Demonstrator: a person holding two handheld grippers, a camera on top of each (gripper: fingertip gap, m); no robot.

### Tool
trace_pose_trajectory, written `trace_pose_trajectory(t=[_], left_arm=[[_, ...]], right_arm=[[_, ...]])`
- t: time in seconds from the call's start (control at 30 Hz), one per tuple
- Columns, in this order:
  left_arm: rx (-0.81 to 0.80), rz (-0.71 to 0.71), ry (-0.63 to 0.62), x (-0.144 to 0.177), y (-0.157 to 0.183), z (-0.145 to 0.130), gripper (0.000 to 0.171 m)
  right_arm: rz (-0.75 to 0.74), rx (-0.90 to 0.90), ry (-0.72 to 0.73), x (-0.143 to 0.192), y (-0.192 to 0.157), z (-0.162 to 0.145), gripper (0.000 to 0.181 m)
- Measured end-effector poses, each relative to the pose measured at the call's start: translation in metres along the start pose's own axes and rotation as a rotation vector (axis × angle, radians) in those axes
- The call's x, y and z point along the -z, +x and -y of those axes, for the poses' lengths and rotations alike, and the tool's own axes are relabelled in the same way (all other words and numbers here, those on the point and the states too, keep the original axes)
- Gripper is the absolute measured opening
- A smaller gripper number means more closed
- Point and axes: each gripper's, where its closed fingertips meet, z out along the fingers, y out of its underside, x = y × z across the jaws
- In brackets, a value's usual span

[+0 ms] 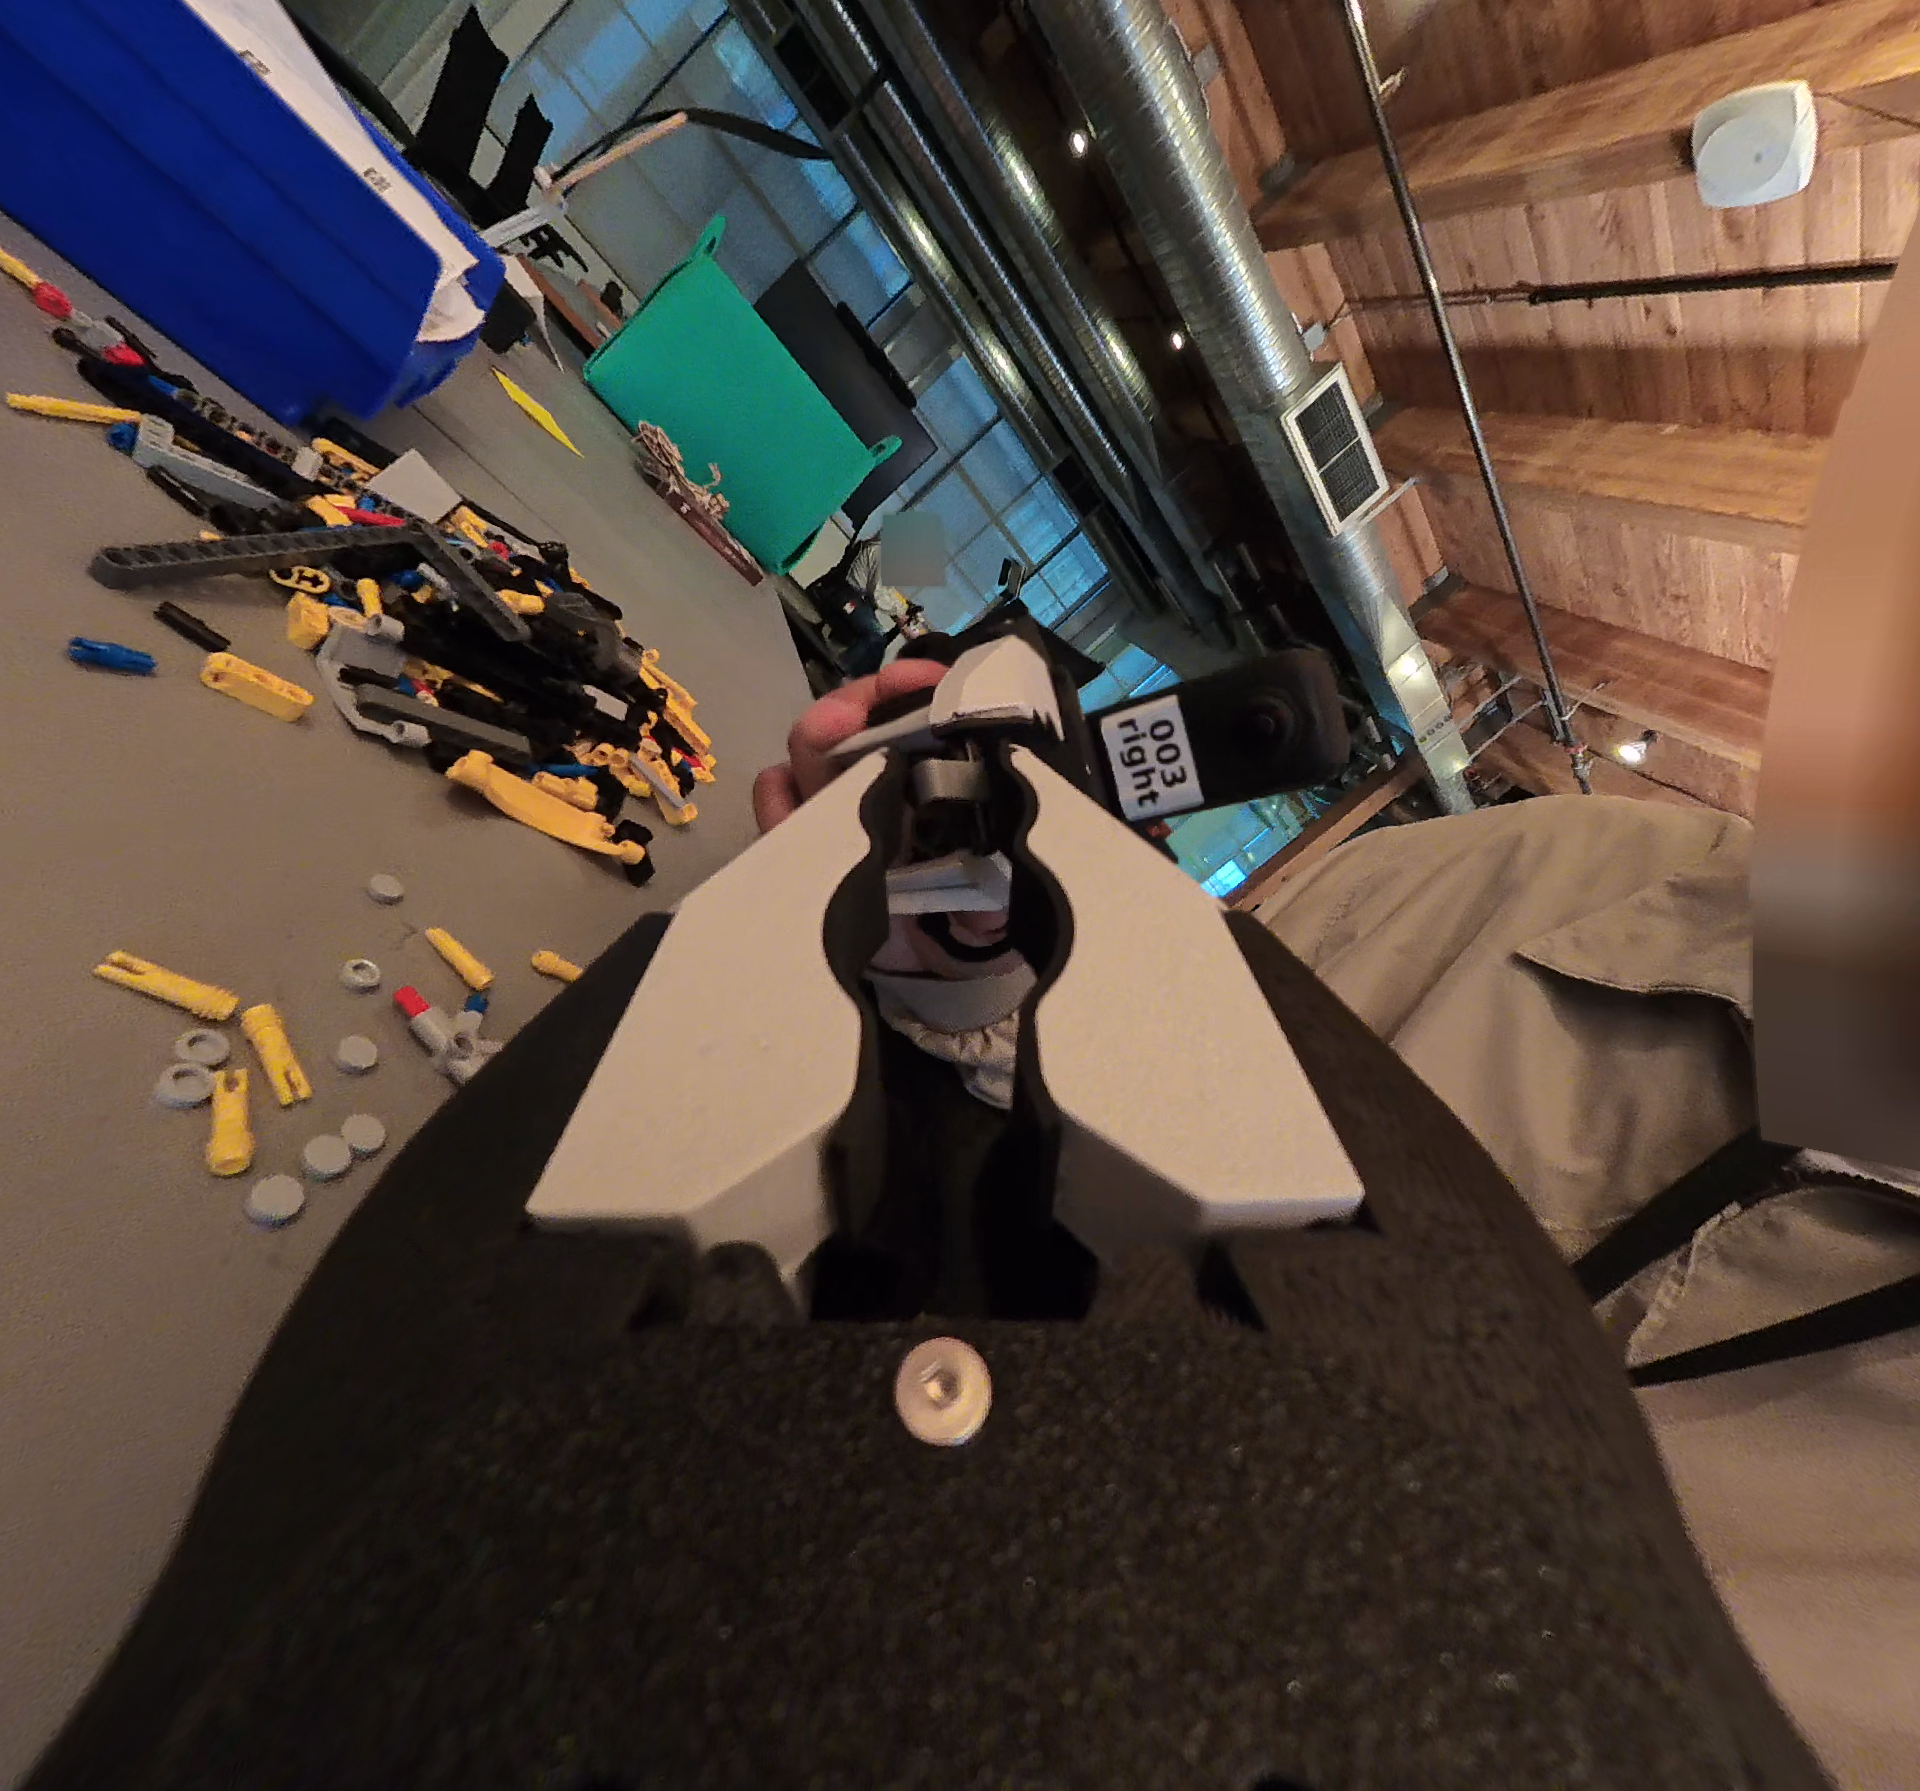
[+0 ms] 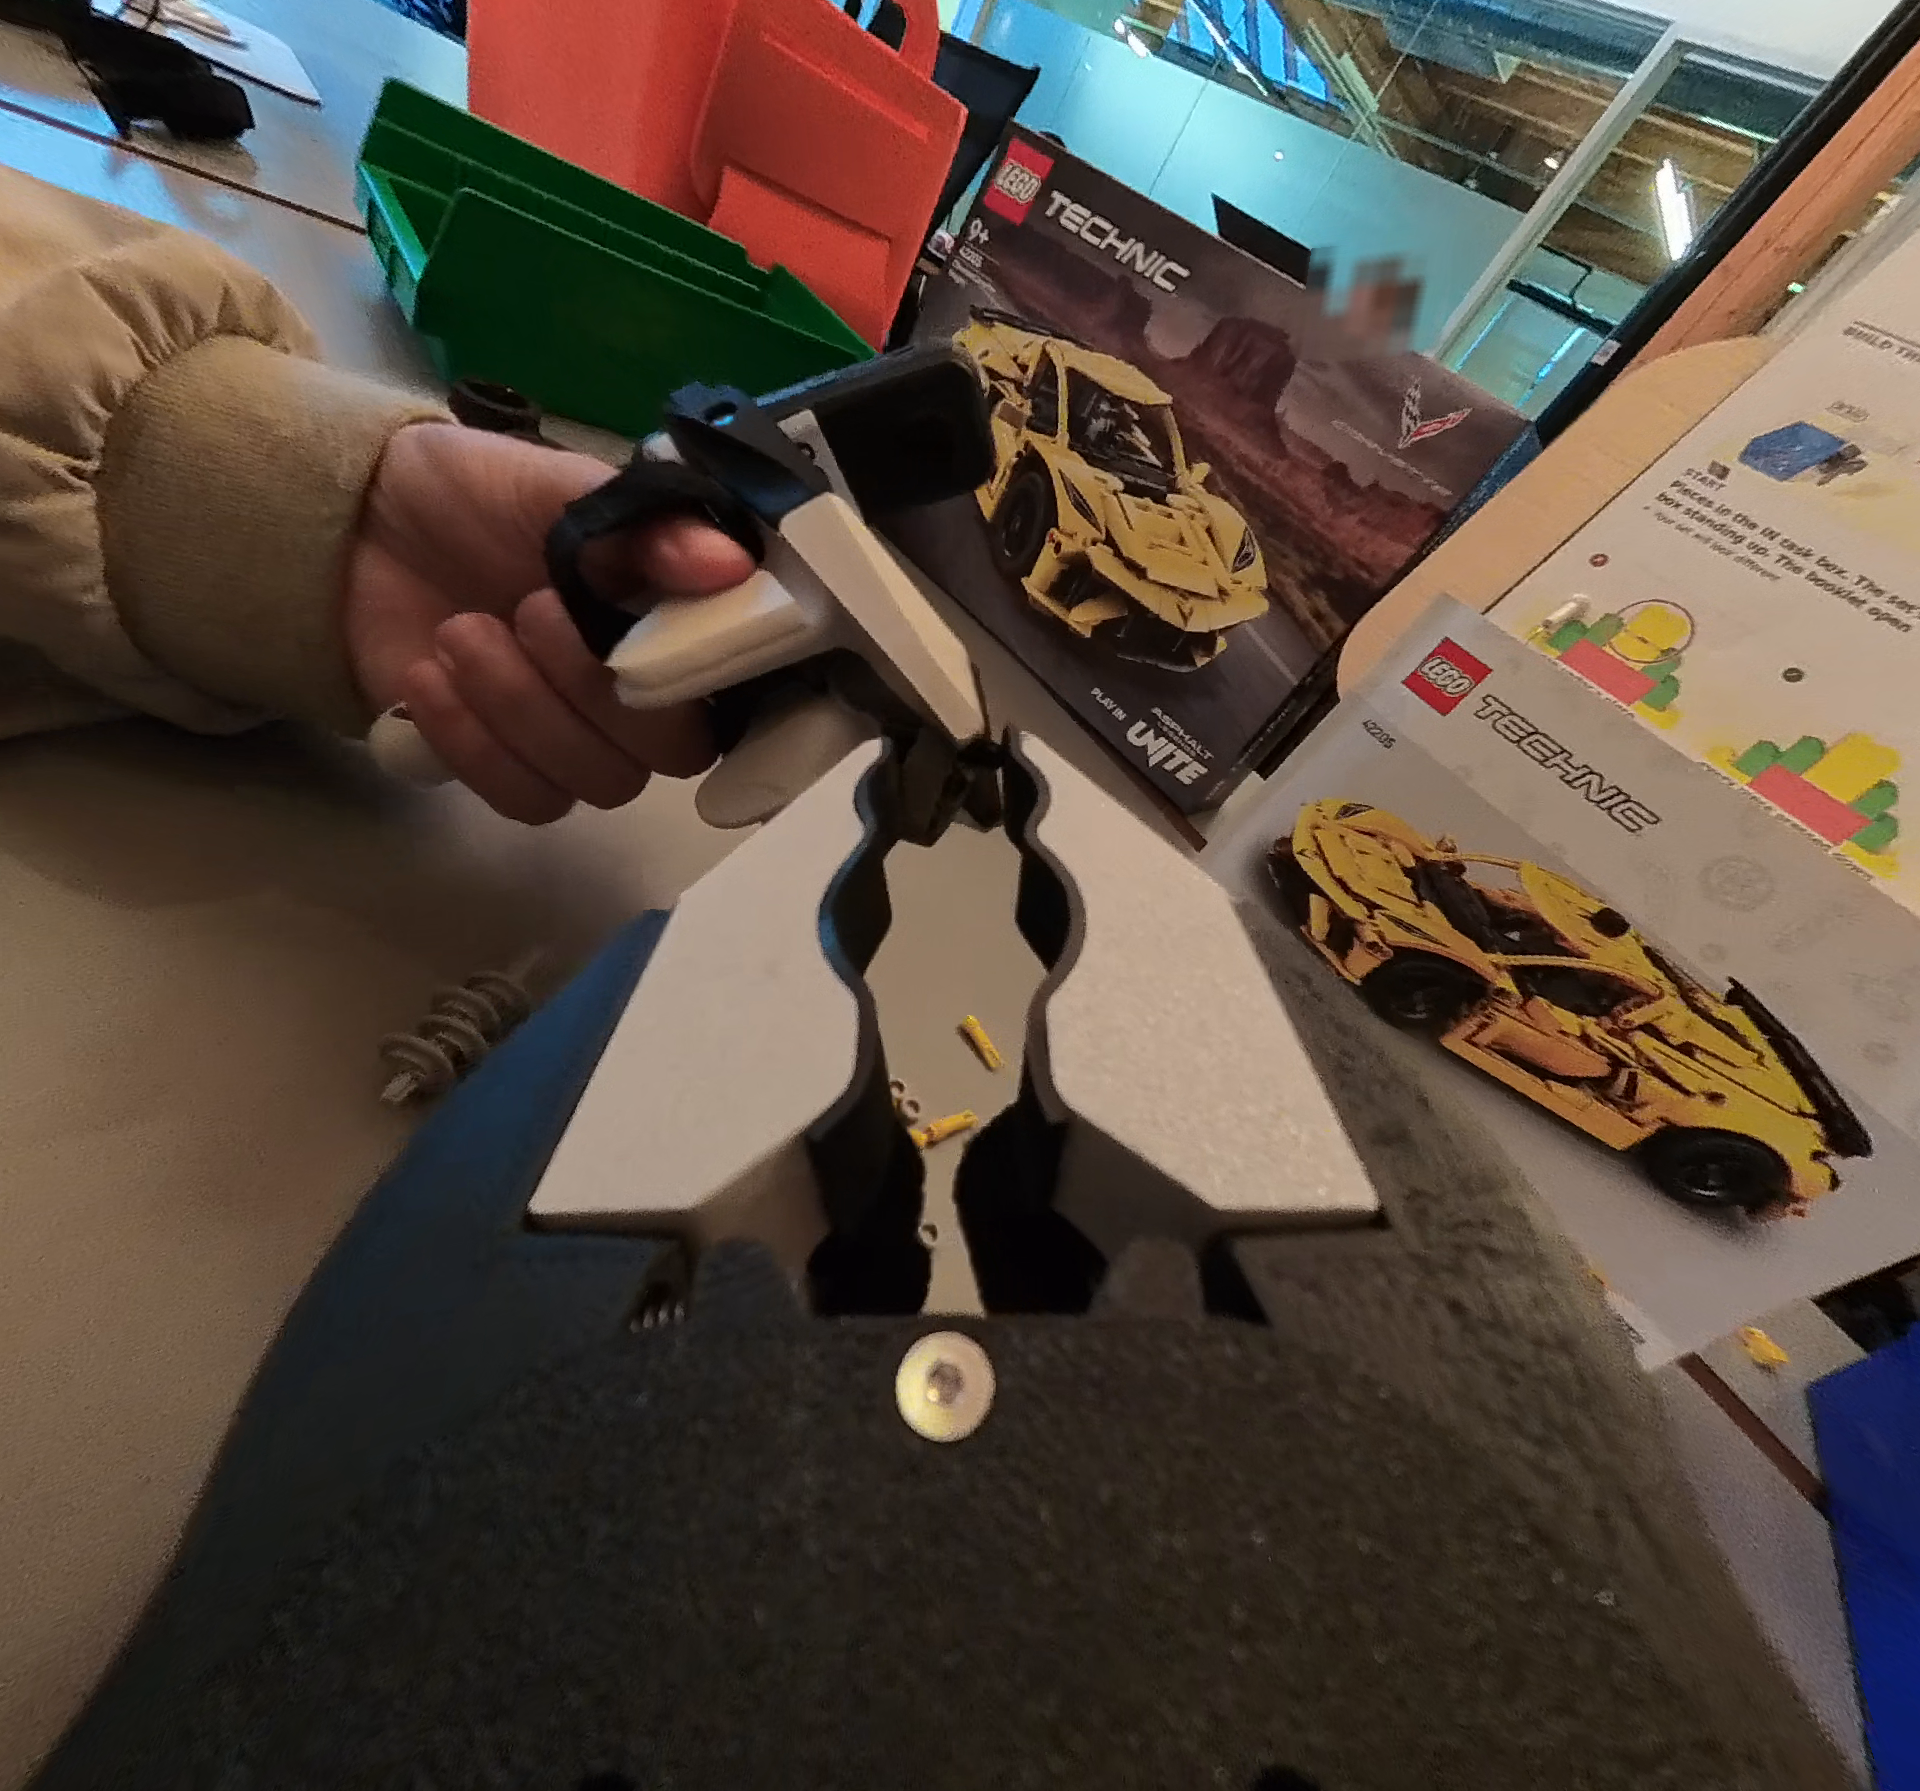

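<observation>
In the left wrist view my left gripper [image 1: 951, 770] points up off the table, its jaws nearly closed on a small grey and black building piece [image 1: 951, 783]. The right gripper's fingertips [image 1: 992, 702] meet the same piece from above, with a hand behind them. In the right wrist view my right gripper [image 2: 951, 754] has its jaws nearly closed on the small dark piece [image 2: 940, 791]. The left gripper's finger [image 2: 894, 619] comes in from the upper left, held by a hand [image 2: 499, 619] in a beige sleeve, and touches the piece at the tips.
A pile of yellow, black and grey building pieces [image 1: 468, 640] lies on the grey table [image 1: 156, 806] beside a blue bin [image 1: 208, 152]. Loose grey discs and yellow pins [image 1: 281, 1097] lie nearer. A green bin [image 2: 582, 287], orange felt bag [image 2: 707, 79], car kit box [image 2: 1195, 494] and booklet [image 2: 1558, 962] stand ahead. Only a small space, under 4 cm, lies between the two pairs of fingers.
</observation>
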Motion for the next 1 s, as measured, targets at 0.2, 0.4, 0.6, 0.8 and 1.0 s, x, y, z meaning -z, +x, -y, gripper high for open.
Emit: trace_pose_trajectory(t=[0.2, 0.4, 0.6, 0.8, 1.0], left_arm=[[0.008, -0.079, -0.074, 0.000, 0.011, -0.012, 0.016], [0.028, 0.066, -0.129, 0.005, -0.017, -0.018, 0.016], [0.021, 0.074, -0.094, 0.007, -0.017, -0.012, 0.016], [0.014, 0.019, -0.093, 0.004, -0.008, -0.014, 0.016], [0.010, 0.028, -0.106, 0.000, -0.007, -0.015, 0.018]], right_arm=[[0.177, -0.151, 0.061, 0.007, -0.015, 0.008, 0.014], [0.107, -0.012, -0.119, 0.001, -0.013, -0.021, 0.016], [0.041, 0.031, -0.143, -0.003, -0.009, -0.021, 0.015], [0.099, -0.074, -0.118, 0.002, -0.012, -0.014, 0.012], [0.143, -0.119, -0.104, 0.006, -0.013, -0.014, 0.007]])
